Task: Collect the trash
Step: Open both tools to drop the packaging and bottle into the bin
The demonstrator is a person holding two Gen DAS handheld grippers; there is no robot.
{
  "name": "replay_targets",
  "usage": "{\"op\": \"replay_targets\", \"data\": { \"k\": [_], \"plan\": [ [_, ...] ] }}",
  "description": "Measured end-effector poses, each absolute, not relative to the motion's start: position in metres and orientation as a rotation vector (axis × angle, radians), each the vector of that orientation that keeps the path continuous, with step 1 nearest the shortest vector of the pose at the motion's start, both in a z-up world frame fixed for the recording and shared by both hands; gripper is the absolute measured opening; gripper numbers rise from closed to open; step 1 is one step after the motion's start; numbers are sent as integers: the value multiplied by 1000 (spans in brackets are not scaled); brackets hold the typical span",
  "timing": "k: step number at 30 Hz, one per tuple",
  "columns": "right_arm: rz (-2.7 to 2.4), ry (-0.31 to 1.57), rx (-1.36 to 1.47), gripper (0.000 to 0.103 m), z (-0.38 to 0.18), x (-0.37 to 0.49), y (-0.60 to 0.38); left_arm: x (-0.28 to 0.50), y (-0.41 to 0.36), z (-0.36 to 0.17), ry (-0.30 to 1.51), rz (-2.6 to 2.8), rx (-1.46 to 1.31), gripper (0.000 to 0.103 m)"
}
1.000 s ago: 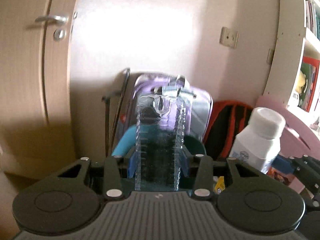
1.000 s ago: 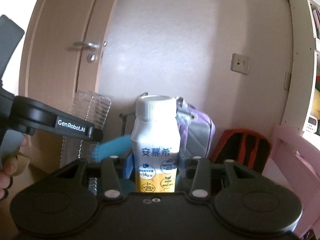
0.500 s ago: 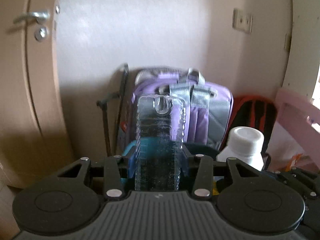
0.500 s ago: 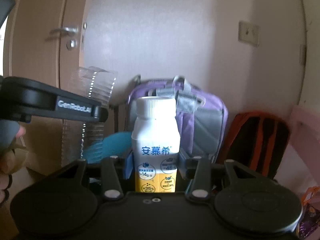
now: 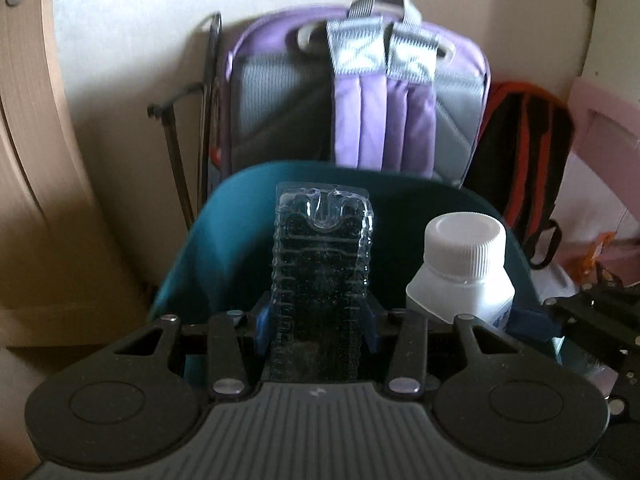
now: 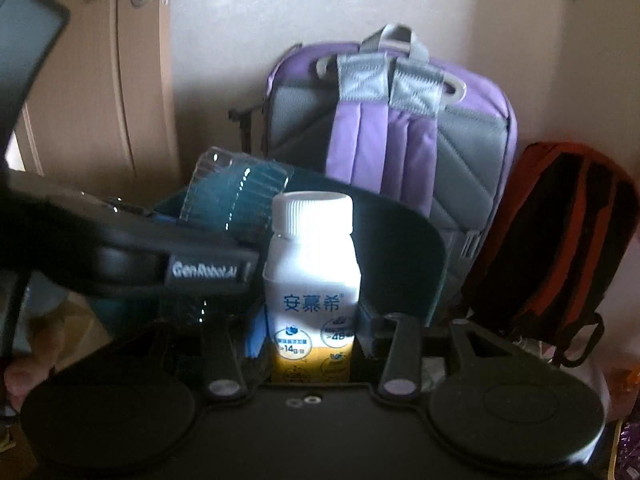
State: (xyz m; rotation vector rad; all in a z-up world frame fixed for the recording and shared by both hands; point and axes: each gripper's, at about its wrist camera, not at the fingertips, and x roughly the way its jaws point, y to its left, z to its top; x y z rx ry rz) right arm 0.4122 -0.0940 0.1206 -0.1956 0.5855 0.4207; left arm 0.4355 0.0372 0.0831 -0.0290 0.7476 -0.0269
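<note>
clear ribbed plastic package (image 5: 320,280): clamped upright in left hand-held gripper (image 5: 316,320), over teal bin (image 5: 224,232) | white yogurt bottle (image 6: 312,280): clamped upright in right hand-held gripper (image 6: 310,332), beside it at bin rim | behind: purple backpack (image 5: 360,100), red-black bag (image 6: 560,232) against wall

purple backpack (image 5: 384,120) vs wall; red/blk bag (image 5: 524,152) just beside; door (image 6: 100,80) far side
</note>
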Motion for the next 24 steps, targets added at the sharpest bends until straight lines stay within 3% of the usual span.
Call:
{"op": "replay_targets", "data": {
  "k": [9,11,15,19,24],
  "plan": [
    [424,637,-262,46,115,420,-87,445,36,69,813,-40,-5,48],
    [432,636,-264,47,117,420,-87,443,38,70,811,-43,-17,59],
    [434,615,-280,57,123,414,-88,441,36,75,802,-46,-20,61],
    [423,590,-288,59,132,403,-90,429,36,86,776,-42,-39,70],
    [424,560,-260,65,145,382,-98,408,32,106,741,-44,-29,71]
  ]
}}
